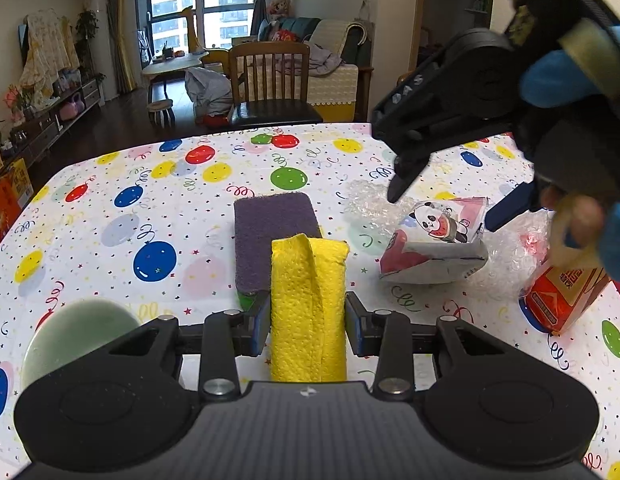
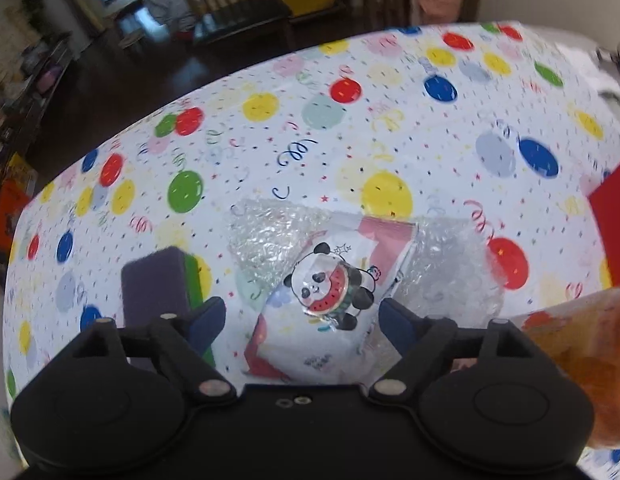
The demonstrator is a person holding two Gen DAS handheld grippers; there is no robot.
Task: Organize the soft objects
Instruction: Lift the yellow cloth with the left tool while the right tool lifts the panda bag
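Note:
My left gripper point(image 1: 308, 312) is shut on a folded yellow cloth point(image 1: 308, 280), which sticks out forward over the near end of a purple scouring sponge point(image 1: 270, 232) with a green underside. In the right wrist view that sponge point(image 2: 156, 284) lies at lower left. A panda-print tissue pack point(image 1: 434, 248) rests tilted on a sheet of clear bubble wrap point(image 1: 366, 200). My right gripper point(image 2: 302, 316) hangs just over the tissue pack point(image 2: 330, 292), pointing steeply down, its blue pads wide apart on either side and not touching it. The bubble wrap point(image 2: 270, 236) spreads beneath the pack.
The balloon-print tablecloth point(image 1: 110, 200) covers the table. An orange plastic-wrapped pack point(image 1: 562, 300) stands at the right, by a blue-gloved hand point(image 1: 566, 80). A pale green disc point(image 1: 78, 332) lies near left. A wooden chair point(image 1: 270, 76) stands beyond the far edge. Something red point(image 2: 614, 220) sits far right.

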